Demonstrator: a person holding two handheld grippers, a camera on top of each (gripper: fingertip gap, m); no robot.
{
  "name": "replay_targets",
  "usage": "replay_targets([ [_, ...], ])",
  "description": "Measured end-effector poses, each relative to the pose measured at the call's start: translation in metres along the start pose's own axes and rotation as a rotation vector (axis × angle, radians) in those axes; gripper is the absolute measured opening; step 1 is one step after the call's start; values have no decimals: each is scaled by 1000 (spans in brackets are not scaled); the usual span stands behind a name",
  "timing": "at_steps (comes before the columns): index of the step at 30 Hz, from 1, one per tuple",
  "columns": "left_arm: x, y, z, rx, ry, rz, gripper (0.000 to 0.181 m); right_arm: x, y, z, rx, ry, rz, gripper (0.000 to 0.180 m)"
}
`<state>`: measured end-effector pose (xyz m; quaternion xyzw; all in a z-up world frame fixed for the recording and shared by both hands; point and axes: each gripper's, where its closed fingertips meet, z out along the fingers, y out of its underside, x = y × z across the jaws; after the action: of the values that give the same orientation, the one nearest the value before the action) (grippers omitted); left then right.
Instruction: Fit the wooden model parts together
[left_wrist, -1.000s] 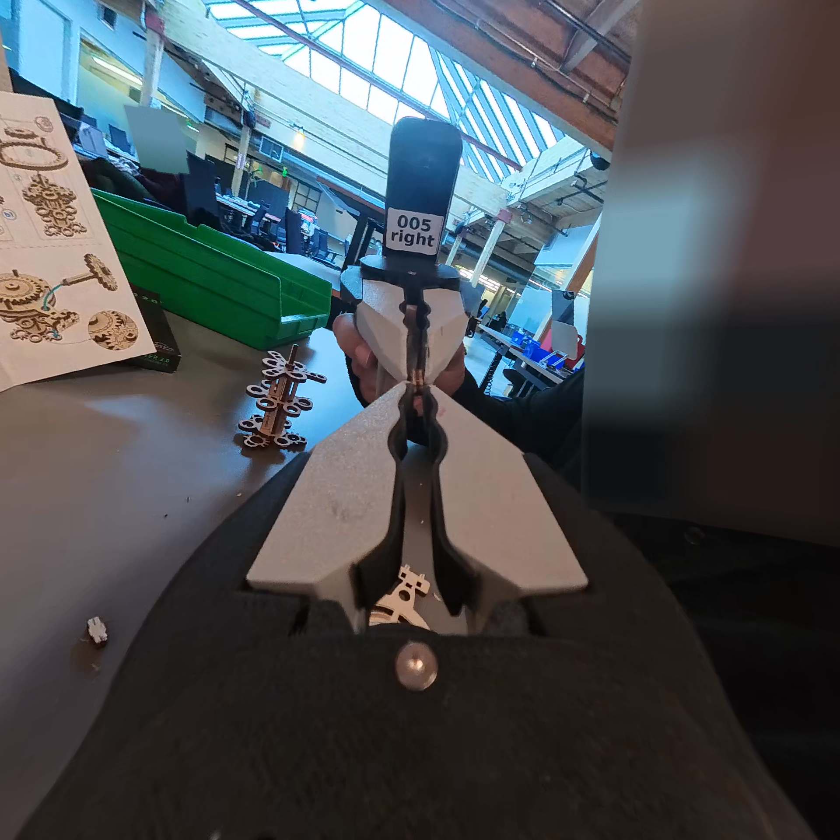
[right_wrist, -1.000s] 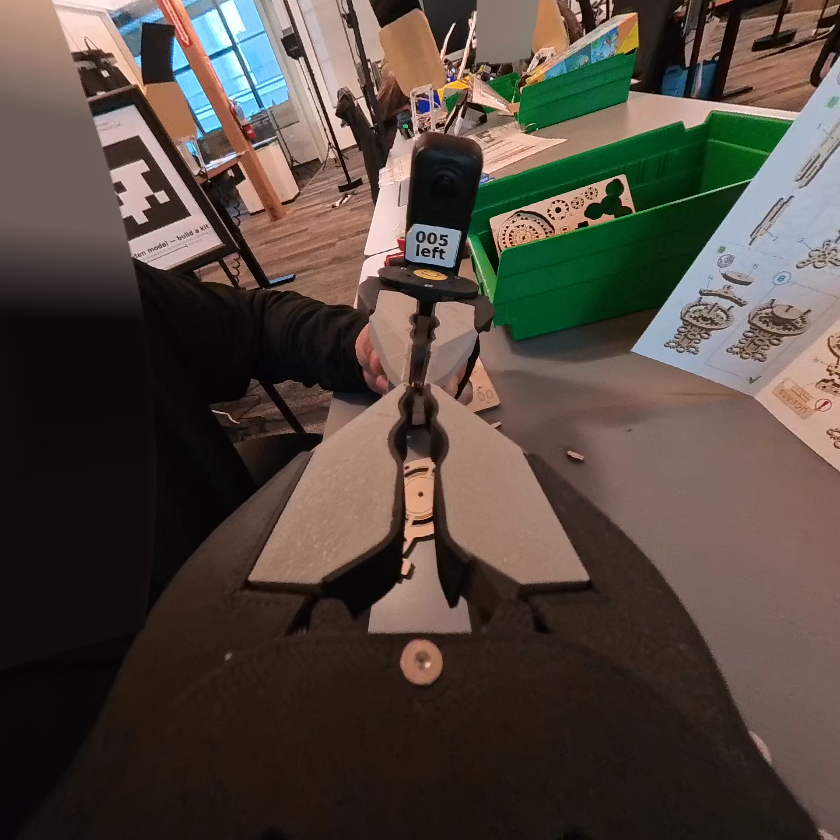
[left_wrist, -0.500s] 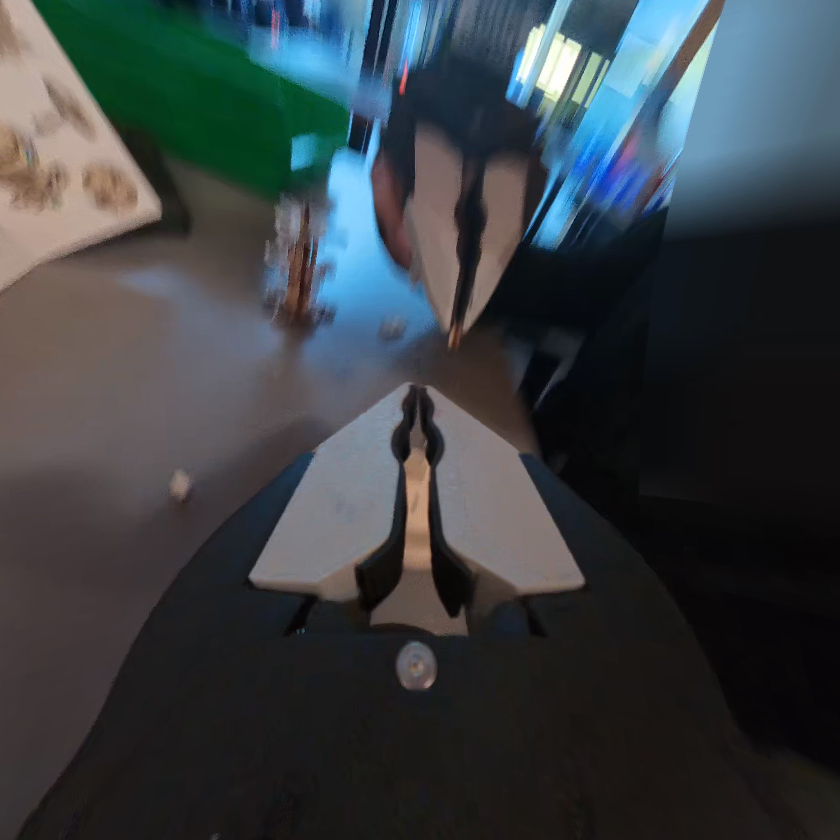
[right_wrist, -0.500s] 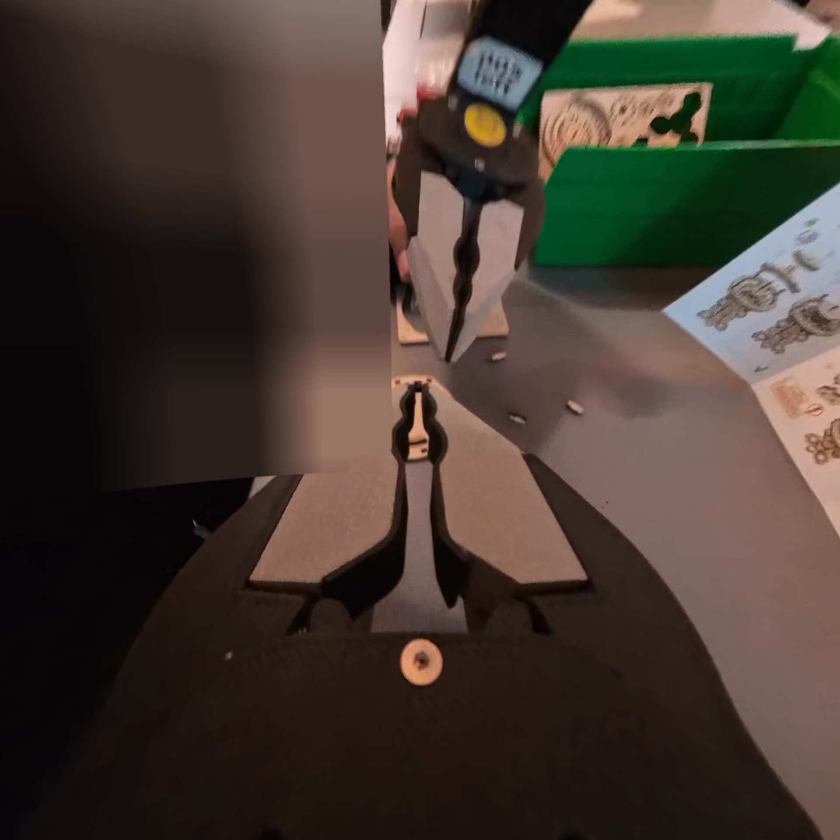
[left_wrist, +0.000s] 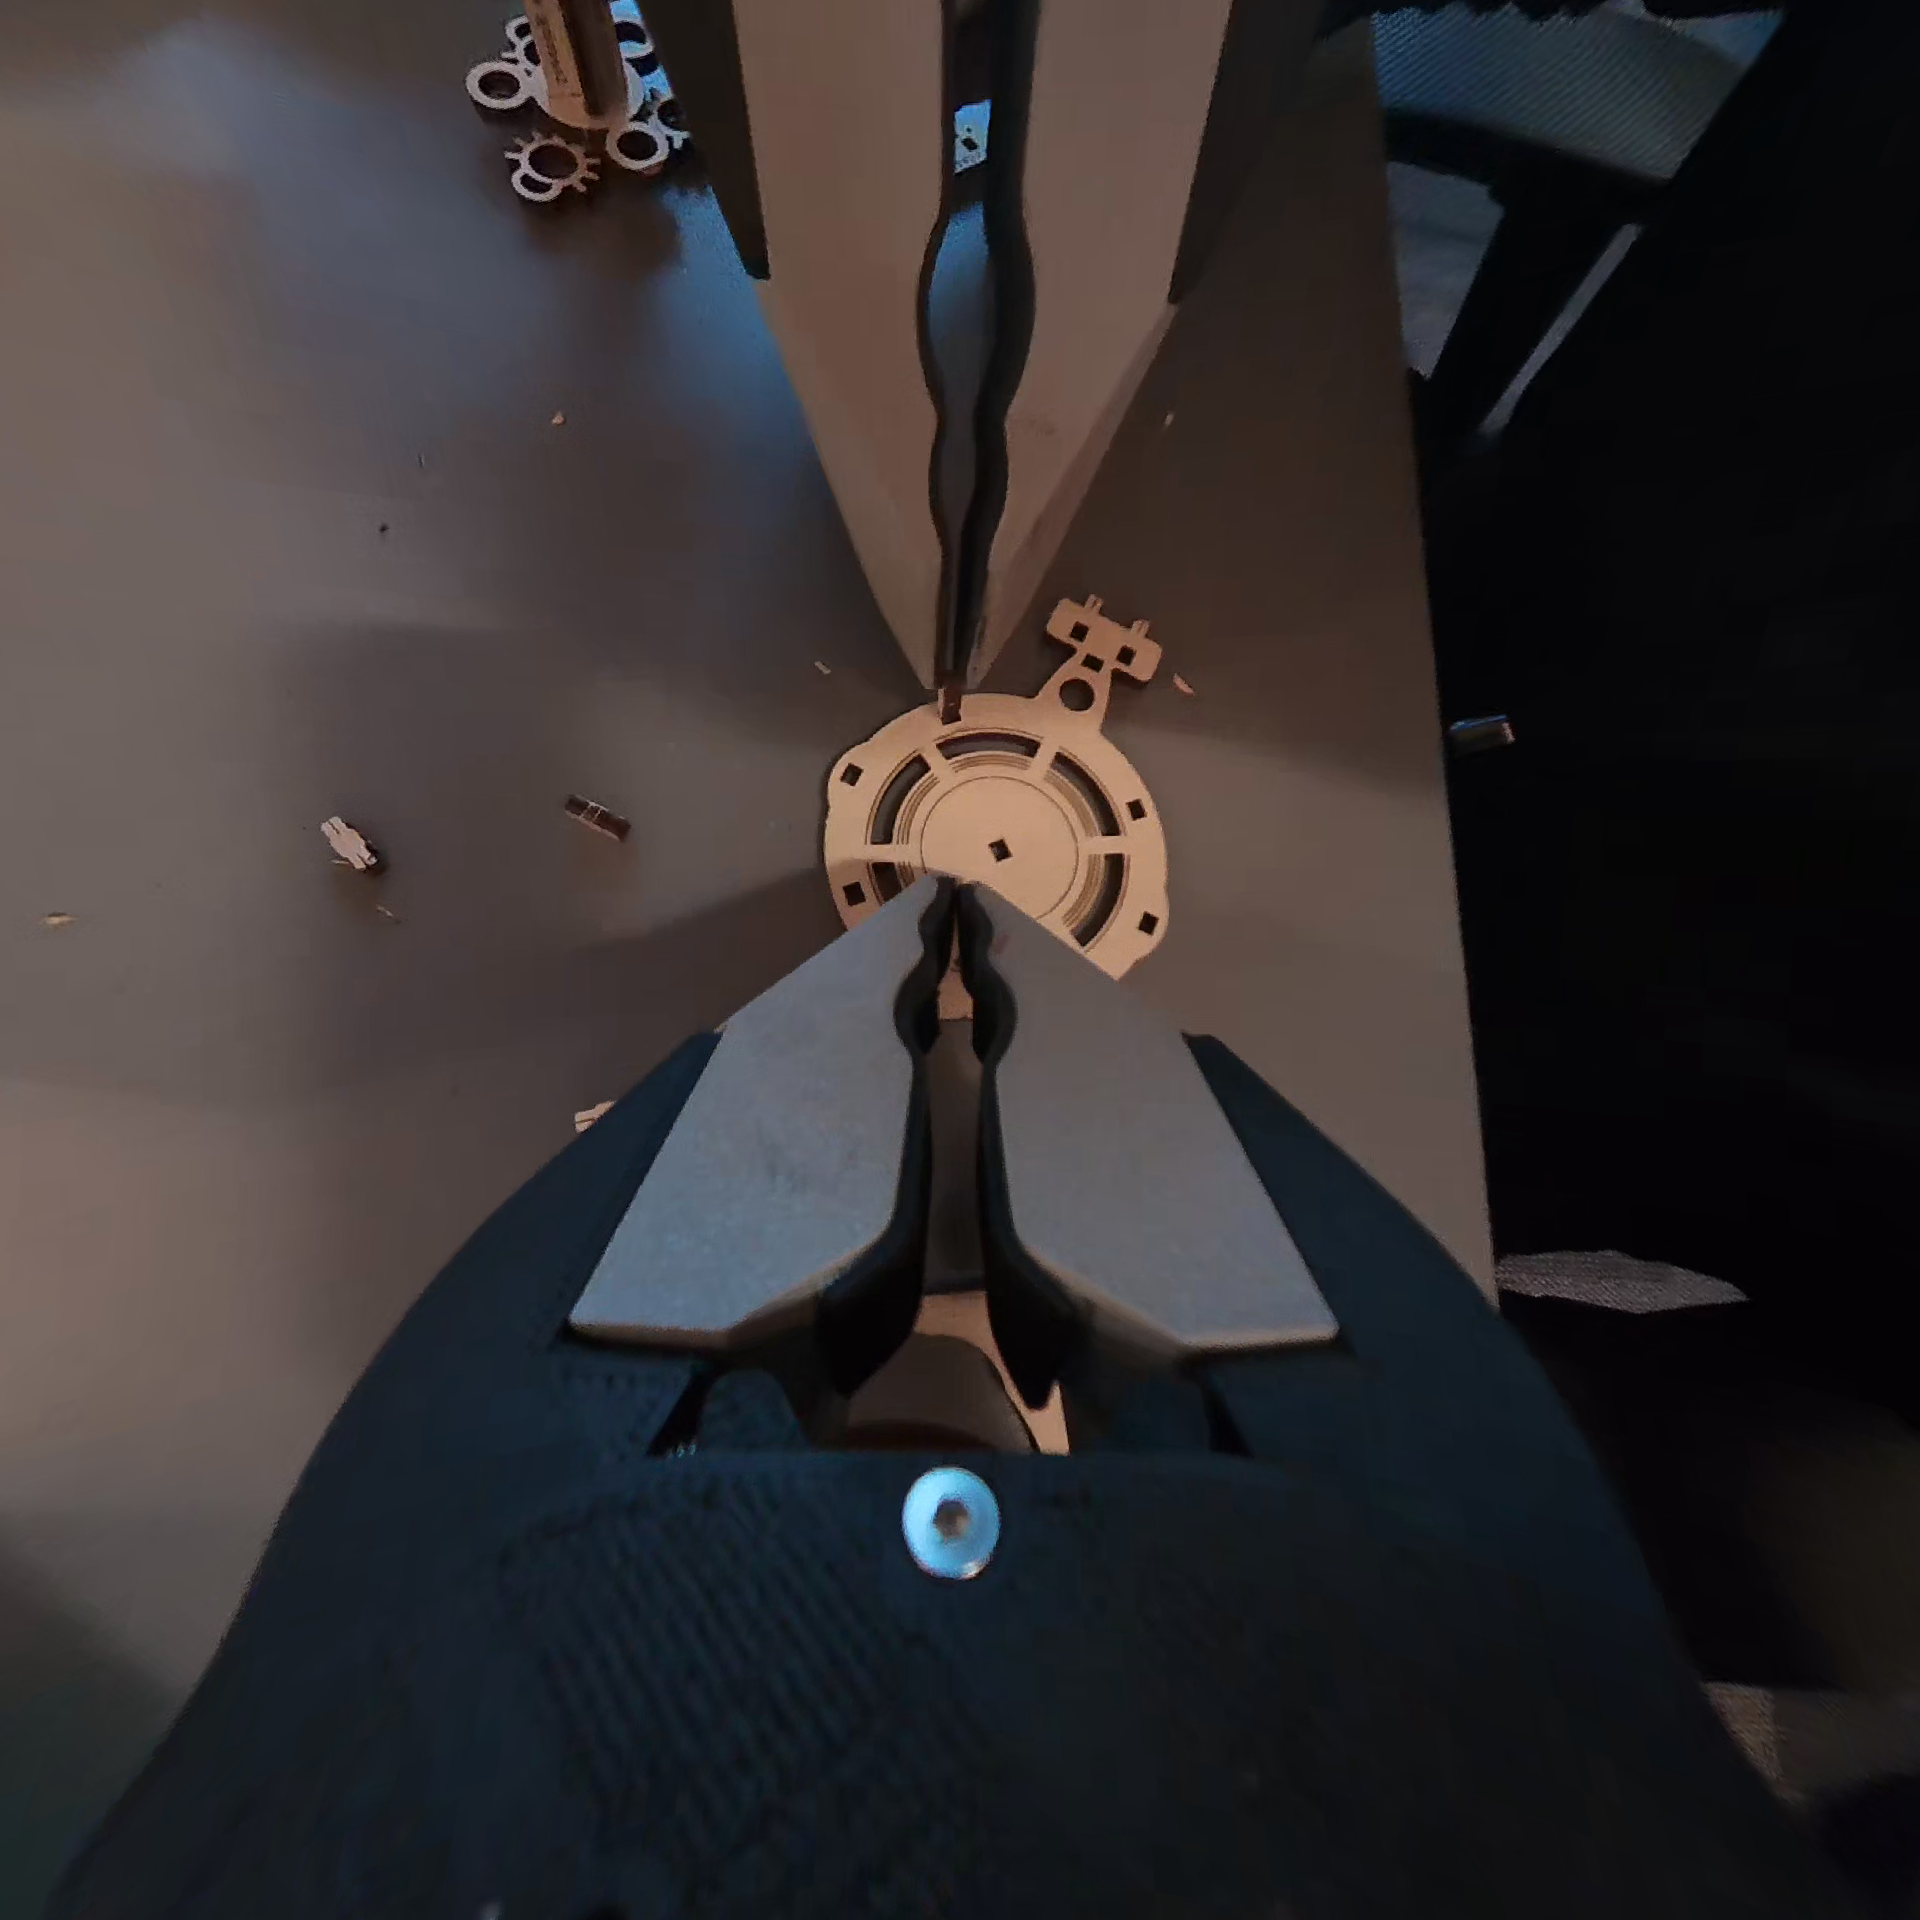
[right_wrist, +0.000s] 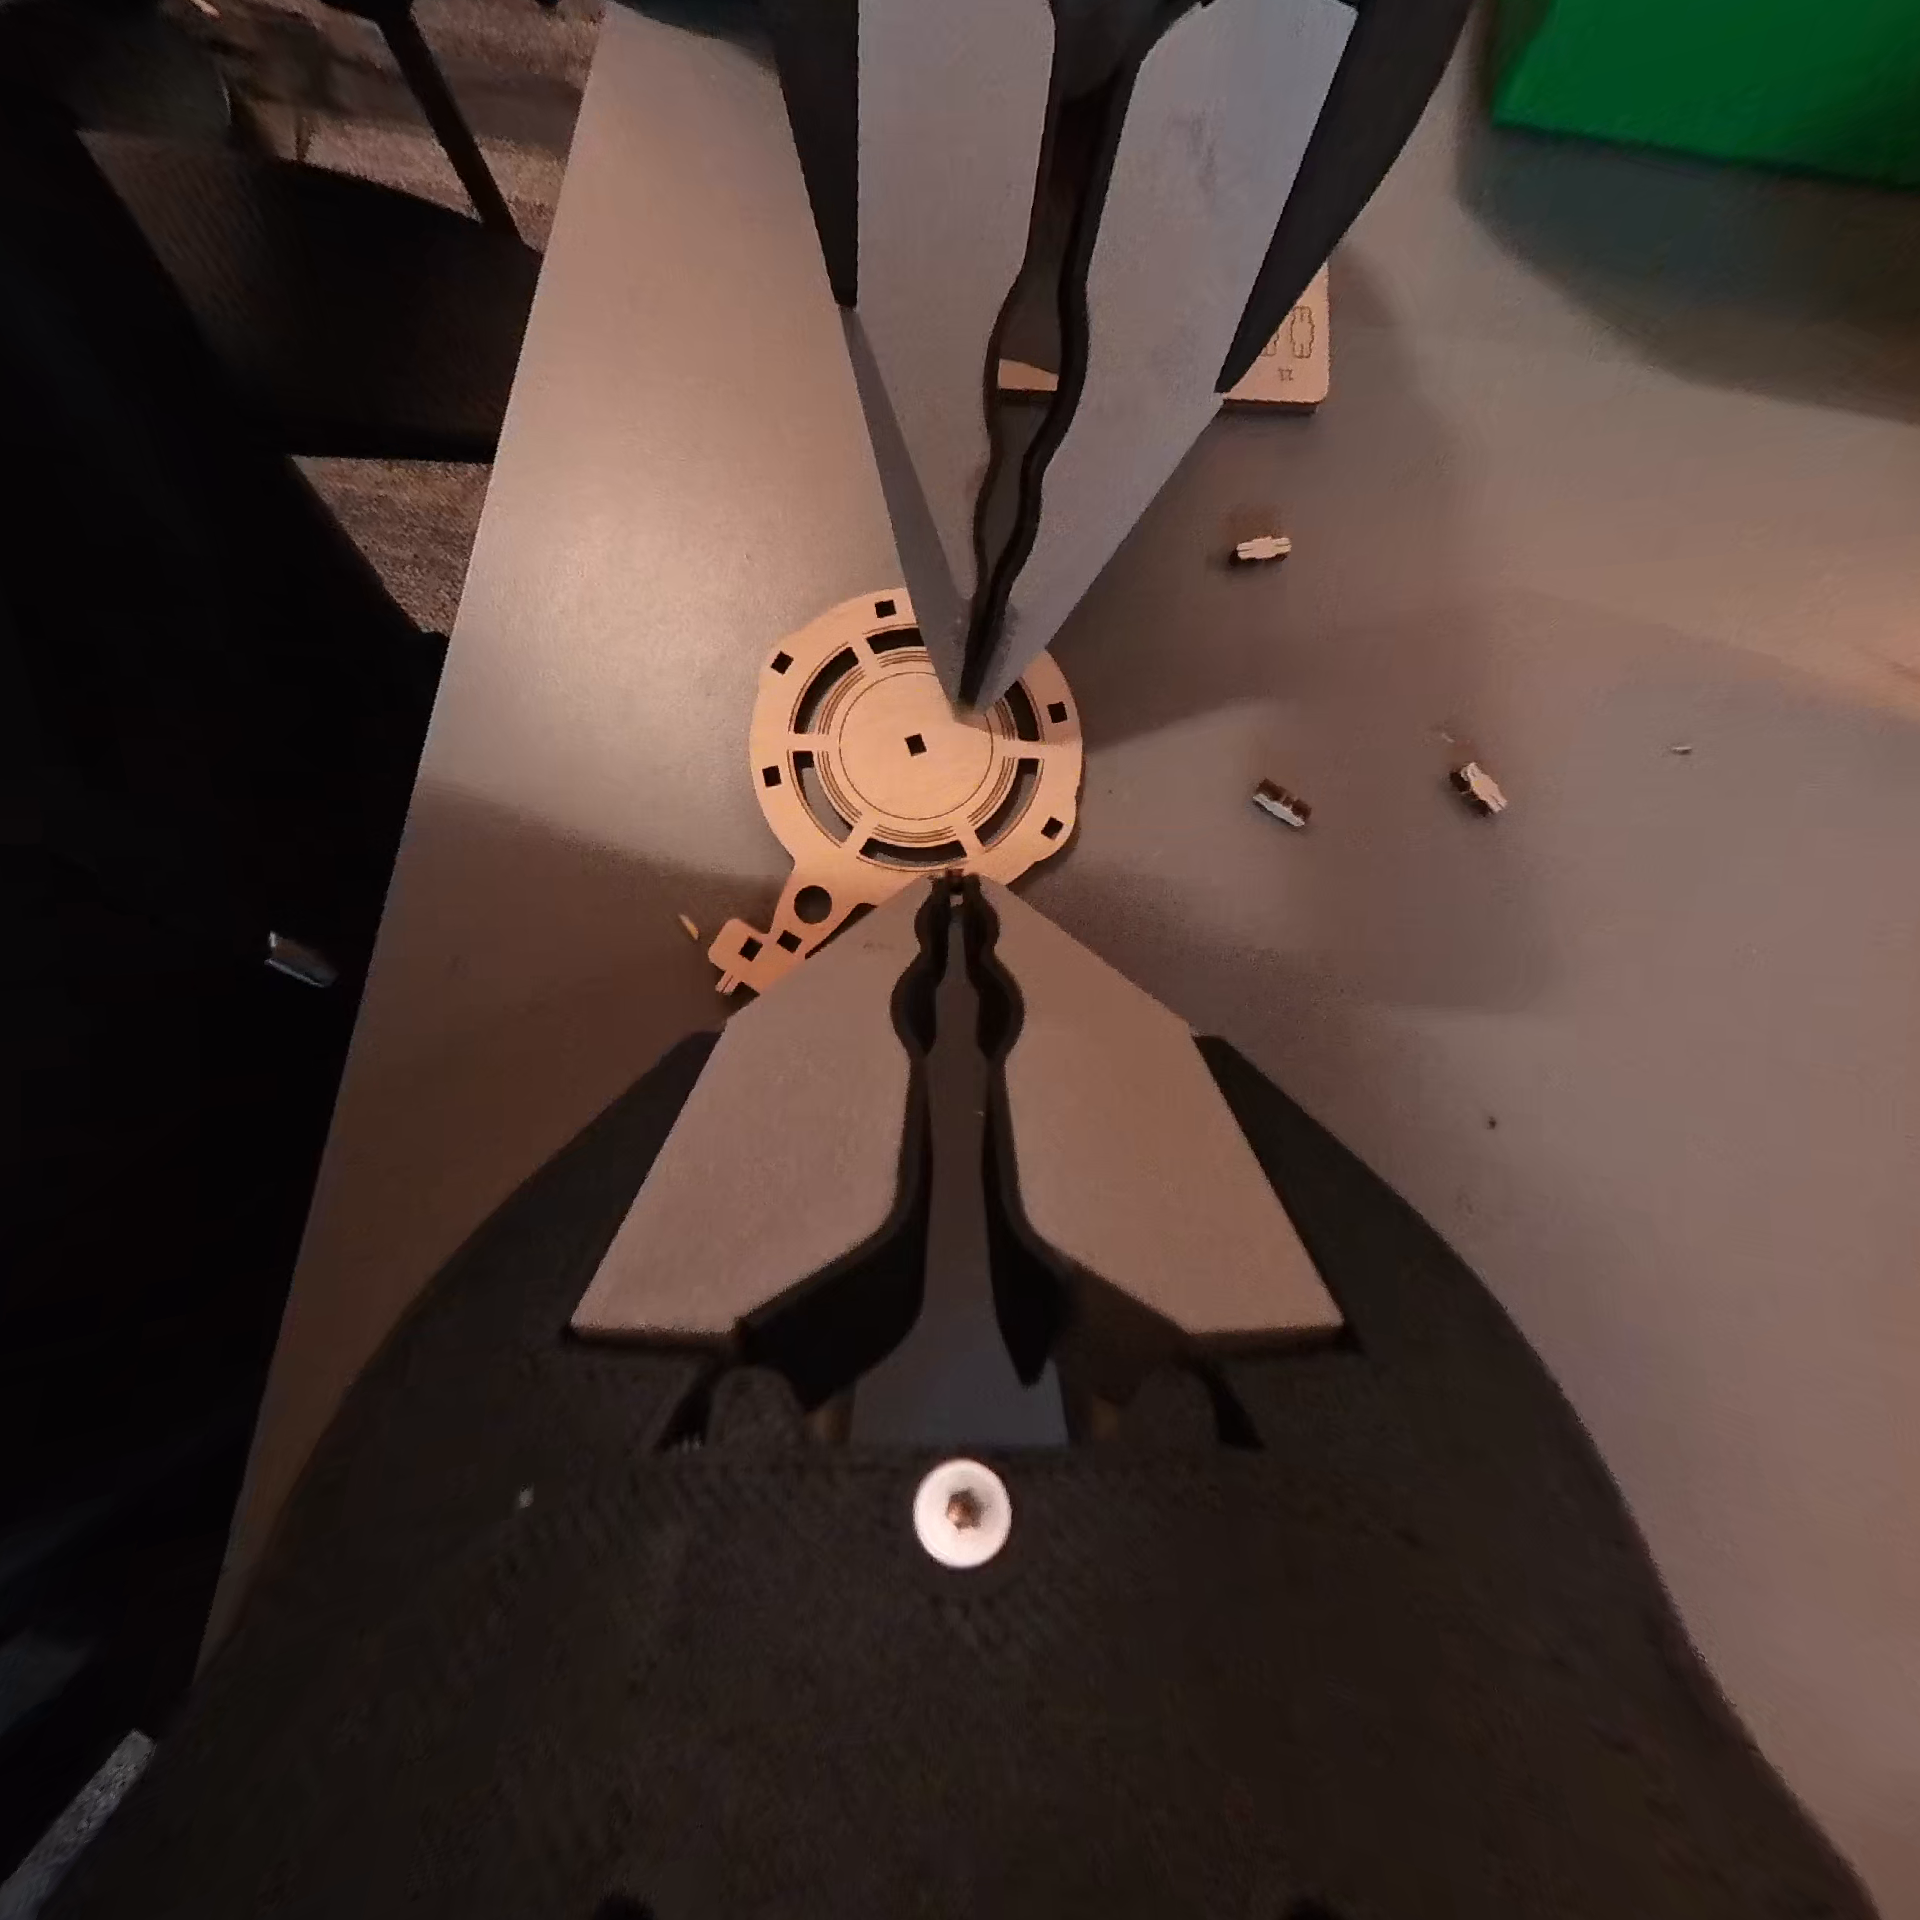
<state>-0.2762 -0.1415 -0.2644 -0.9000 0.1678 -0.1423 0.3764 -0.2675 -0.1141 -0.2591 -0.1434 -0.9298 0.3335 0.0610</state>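
A flat round wooden disc (left_wrist: 997, 831) with slots and a small tab lies on the grey table (left_wrist: 364, 582) near its edge. It also shows in the right wrist view (right_wrist: 914, 743). My left gripper (left_wrist: 951, 885) is shut, and its tips rest on the disc's near side; in the right wrist view it (right_wrist: 971, 694) comes down from the top onto the disc. My right gripper (right_wrist: 951, 881) is shut on a small wooden peg (left_wrist: 951, 707) and holds it at the disc's rim. In the left wrist view it (left_wrist: 951, 686) reaches in from the top.
Small loose pegs (left_wrist: 348, 842) (right_wrist: 1280, 805) lie on the table. A stacked wooden gear piece (left_wrist: 566, 114) stands at the back. A wooden sheet (right_wrist: 1294, 353) and a green bin (right_wrist: 1704, 73) are beyond. The table edge (left_wrist: 1444, 644) runs beside the disc, with dark floor past it. The grippers are tip to tip, or close to it. The stacked wooden gear piece (left_wrist: 566, 114) lies around 15 cm away from my right fingertips.
Both grippers have swung down from meeting tip to tip in the air to the table. The disc now lies flat on the table under their tips.
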Motion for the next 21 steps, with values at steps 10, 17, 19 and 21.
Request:
replay_targets([
  [10,0,0,0,2,19,-21,0,1,-1,-1,7,1,-9,0],
  [17,1,0,0,2,21,-23,0,0,0,1,0,-5,-12,0],
  [19,1,0,0,2,20,-22,0,0,0,1,-1,-9,-13,0],
  [21,1,0,0,2,21,-23,0,0,0,1,-2,-10,-18,0],
])
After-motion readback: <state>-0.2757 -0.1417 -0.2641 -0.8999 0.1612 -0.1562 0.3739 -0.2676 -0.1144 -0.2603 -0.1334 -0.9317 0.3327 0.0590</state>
